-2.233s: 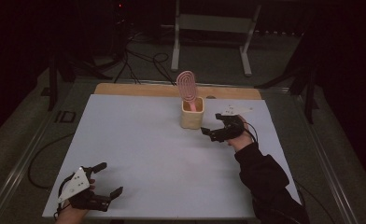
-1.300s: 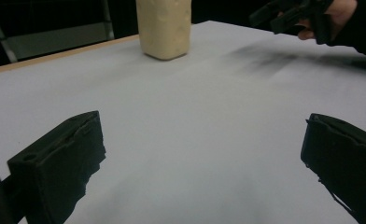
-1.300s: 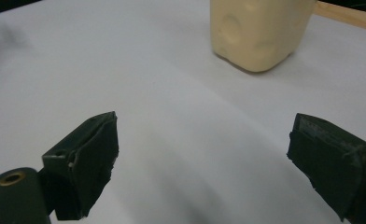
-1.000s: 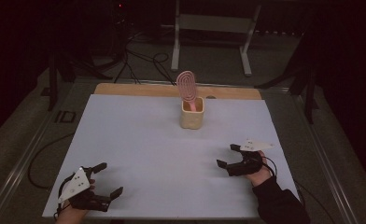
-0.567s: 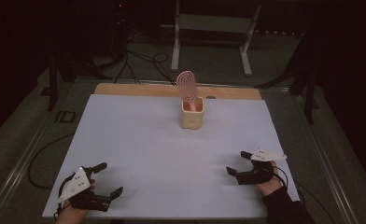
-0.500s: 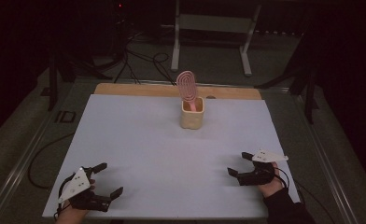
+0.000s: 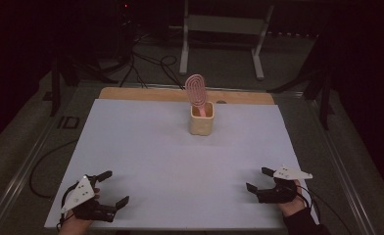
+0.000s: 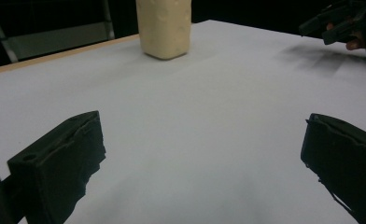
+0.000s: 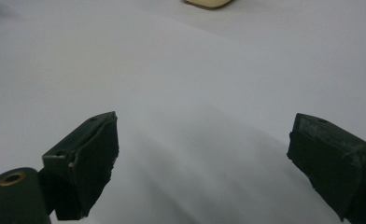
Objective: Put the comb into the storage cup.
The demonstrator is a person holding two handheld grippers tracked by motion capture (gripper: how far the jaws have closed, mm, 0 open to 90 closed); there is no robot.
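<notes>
A cream cup (image 7: pixel 201 118) stands upright at the back middle of the white table (image 7: pixel 146 147), with a pink oval brush (image 7: pixel 196 89) sticking up out of it. The cup (image 8: pixel 163 27) also shows far ahead in the left gripper view, and its base (image 9: pixel 207 3) at the top of the right gripper view. My left gripper (image 7: pixel 112 188) rests open near the front left corner, nothing between its jaws. My right gripper (image 7: pixel 258 178) lies open near the front right edge, also empty. It appears far off as the other gripper (image 8: pixel 344 21) in the left gripper view.
A wooden strip (image 7: pixel 146 93) runs along the table's back edge. Behind it stand a metal frame (image 7: pixel 224 29) and loose cables (image 7: pixel 146 61) on the floor. A cable (image 7: pixel 38 166) trails off the left side of the table.
My right gripper has drawn back from beside the cup to the front right edge of the table and settled low. The left gripper has stayed put.
</notes>
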